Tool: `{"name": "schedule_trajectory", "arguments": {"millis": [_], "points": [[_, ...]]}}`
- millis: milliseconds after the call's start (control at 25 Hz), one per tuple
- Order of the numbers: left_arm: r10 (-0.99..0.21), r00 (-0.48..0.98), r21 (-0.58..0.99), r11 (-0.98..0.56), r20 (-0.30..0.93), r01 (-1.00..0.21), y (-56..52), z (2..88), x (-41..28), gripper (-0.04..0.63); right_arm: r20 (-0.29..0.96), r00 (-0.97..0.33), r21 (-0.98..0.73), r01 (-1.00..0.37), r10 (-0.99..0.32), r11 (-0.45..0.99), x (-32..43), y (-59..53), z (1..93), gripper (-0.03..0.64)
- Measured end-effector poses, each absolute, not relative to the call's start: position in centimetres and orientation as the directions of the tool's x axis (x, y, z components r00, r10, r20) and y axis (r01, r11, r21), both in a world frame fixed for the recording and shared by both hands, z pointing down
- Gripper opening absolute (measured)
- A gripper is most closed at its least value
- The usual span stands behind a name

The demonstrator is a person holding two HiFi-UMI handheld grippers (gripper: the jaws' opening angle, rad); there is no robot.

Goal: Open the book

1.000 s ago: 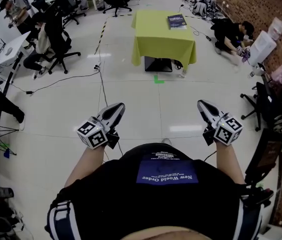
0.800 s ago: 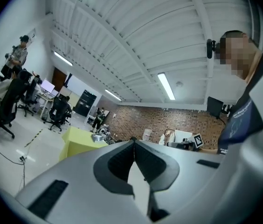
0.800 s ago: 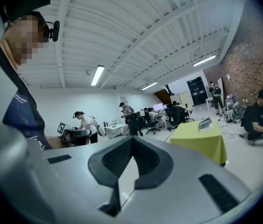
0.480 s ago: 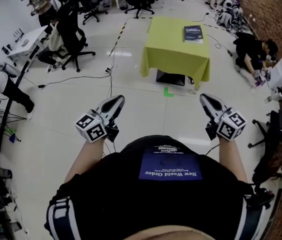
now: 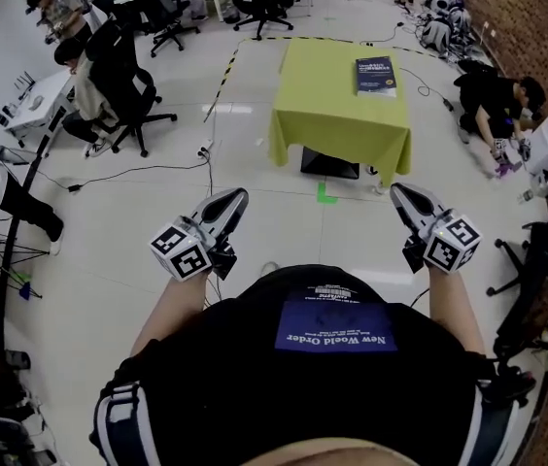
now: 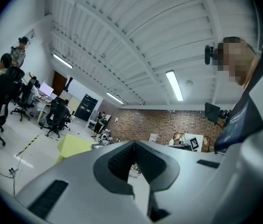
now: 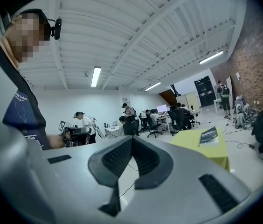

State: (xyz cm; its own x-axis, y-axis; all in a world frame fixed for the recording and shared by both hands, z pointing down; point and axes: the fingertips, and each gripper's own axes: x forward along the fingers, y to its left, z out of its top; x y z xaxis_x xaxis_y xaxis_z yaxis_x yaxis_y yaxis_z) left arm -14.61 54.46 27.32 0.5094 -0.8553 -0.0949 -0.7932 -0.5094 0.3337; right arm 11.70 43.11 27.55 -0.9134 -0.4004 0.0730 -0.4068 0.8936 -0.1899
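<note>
Lying flat and shut, a dark blue book is noted on the far right part of a small table, well apart from both grippers. Table is draped in smooth yellow-green cloth, hung in soft folds at the corners. Book is rectangular with a glossy cover; the pale print on it is too small to be read.

Left gripper: jaws are pressed together, nothing between them. Shells are smooth, grey-white and tapered; ribbed black pads are met in one line.

Right gripper: likewise closed tight and empty, same ribbed pads.

Each is backed by a cube faced with black-and-white square markers. Both are held level over a glossy pale floor, pointed toward the table.

A green tape angle is stuck to the floor just before the table. "New World Order" is read, upside down, in white on a blue patch of the black shirt. Rough red brick wall is seen at right.
</note>
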Motion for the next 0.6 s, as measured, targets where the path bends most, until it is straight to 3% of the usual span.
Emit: {"name": "schedule_trajectory", "arguments": {"millis": [440, 600], "points": [[-0.729, 0.677, 0.311, -0.670, -0.102, -0.675, 39.9, 26.5, -26.9, 0.006, 0.082, -0.829, -0.184, -0.557, -0.553, 0.810, 0.2, 32.5, 25.5, -0.012], [-0.692, 0.715, 0.332, -0.701, -0.103, -0.631, 34.6, 26.9, -27.5, 0.008, 0.117, -0.818, -0.199, -0.575, -0.563, 0.794, -1.5, 29.1, 26.6, -0.012]]}}
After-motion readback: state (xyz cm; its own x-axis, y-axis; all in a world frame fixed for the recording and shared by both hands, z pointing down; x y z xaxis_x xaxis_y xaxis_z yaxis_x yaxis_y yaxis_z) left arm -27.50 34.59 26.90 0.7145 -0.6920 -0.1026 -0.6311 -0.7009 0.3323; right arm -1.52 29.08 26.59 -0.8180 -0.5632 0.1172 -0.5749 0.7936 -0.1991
